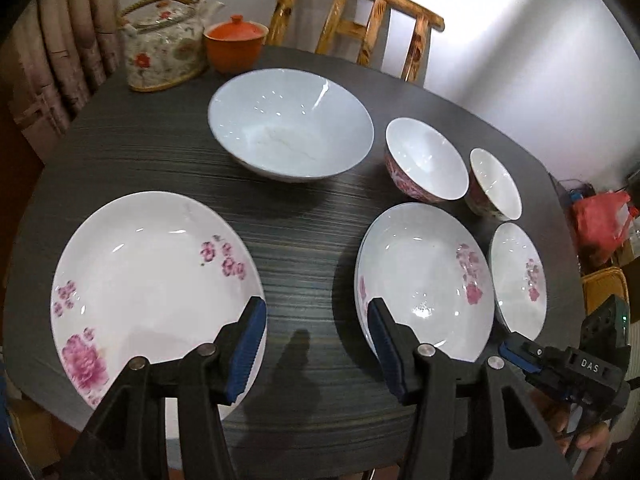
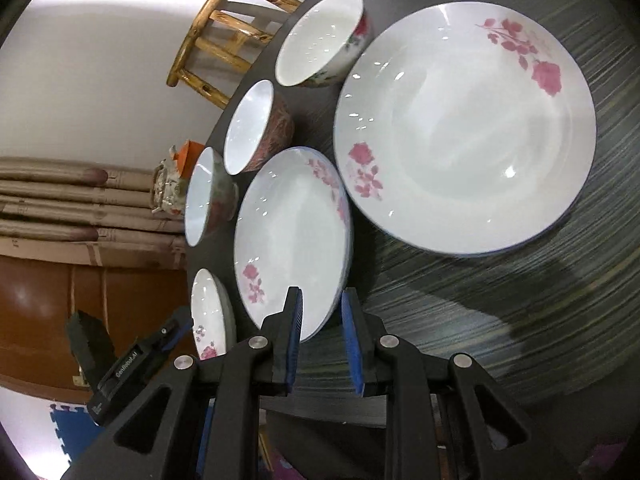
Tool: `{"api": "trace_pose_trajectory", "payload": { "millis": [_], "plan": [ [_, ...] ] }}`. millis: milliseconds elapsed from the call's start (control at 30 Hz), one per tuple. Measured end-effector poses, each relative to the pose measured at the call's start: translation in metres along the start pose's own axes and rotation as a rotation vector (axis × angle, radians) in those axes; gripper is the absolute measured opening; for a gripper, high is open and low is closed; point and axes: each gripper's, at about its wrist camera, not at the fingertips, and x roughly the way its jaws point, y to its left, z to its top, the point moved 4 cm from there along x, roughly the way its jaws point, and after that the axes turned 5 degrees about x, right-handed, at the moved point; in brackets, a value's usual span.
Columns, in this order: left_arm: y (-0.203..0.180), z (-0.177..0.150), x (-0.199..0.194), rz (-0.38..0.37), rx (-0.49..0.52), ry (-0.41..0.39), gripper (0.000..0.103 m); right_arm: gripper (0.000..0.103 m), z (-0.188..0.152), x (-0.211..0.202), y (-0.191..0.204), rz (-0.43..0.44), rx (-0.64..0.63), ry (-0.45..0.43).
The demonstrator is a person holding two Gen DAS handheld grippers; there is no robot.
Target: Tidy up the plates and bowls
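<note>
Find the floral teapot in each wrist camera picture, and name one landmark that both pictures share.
Left wrist: the floral teapot is at upper left, beside the orange lidded cup.
Right wrist: it is at the left, mid-height, partly hidden behind a bowl.
Shared landmark: the wooden chair, at upper left in the right wrist view.

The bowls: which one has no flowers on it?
The big plain white bowl, next to the teapot. It is the widest, and the two small bowls beside it have pink flowers outside.
</note>
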Motion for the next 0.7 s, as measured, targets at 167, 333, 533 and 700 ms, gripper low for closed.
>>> {"api": "trace_pose_trajectory", "payload": {
  "millis": [167, 333, 533, 700],
  "plan": [
    [-0.011, 0.008, 0.021, -0.006, 0.031, 0.032, 0.054, 0.021, 0.006, 0.010, -0.013, 0.008, 0.045, 0.016],
    [-0.016, 0.009, 0.039, -0.026, 0.037, 0.066, 0.054, 0.022, 0.014, 0.015, -0.018, 0.000, 0.050, 0.014],
    [-0.020, 0.008, 0.054, -0.048, 0.055, 0.077, 0.054, 0.024, 0.020, 0.022, -0.020, 0.005, 0.055, 0.024],
    [-0.021, 0.009, 0.061, -0.081, 0.056, 0.050, 0.054, 0.024, 0.023, 0.029, -0.021, 0.000, 0.054, 0.030]
  ]
}}
